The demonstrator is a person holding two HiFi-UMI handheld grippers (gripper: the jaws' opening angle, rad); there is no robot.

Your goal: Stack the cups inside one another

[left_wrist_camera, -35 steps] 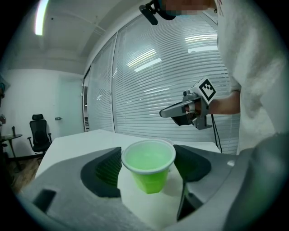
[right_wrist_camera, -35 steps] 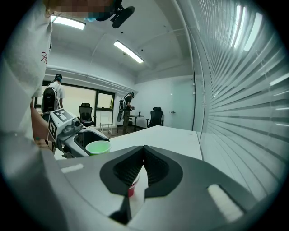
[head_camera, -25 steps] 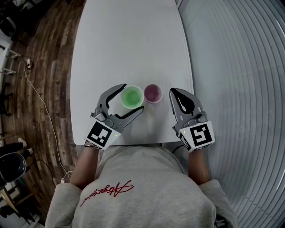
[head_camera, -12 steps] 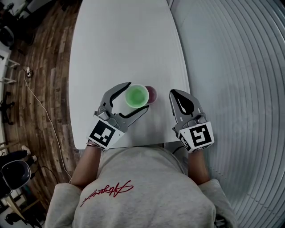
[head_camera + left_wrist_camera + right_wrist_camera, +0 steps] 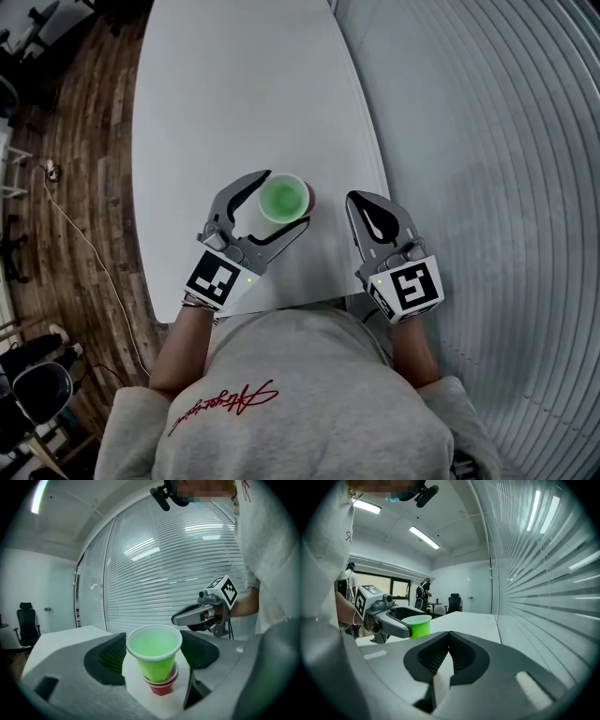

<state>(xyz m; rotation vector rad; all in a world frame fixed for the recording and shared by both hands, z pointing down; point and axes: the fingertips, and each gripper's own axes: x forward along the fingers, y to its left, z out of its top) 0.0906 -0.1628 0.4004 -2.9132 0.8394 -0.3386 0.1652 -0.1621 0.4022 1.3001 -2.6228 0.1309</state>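
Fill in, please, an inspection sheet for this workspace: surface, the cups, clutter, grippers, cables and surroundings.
Surface: white table; only the two cups are on it.
Job's things: the green cup has its lower part inside the red cup; whether it is fully seated cannot be told.
Clutter: nothing seen.
Grippers: the left gripper has its jaws on the green cup's sides. The right gripper is shut and empty, to the right of the cups and apart from them.
Cables: one thin cable on the floor, left of the table.
Surroundings: wooden floor, slatted blinds, office chair.
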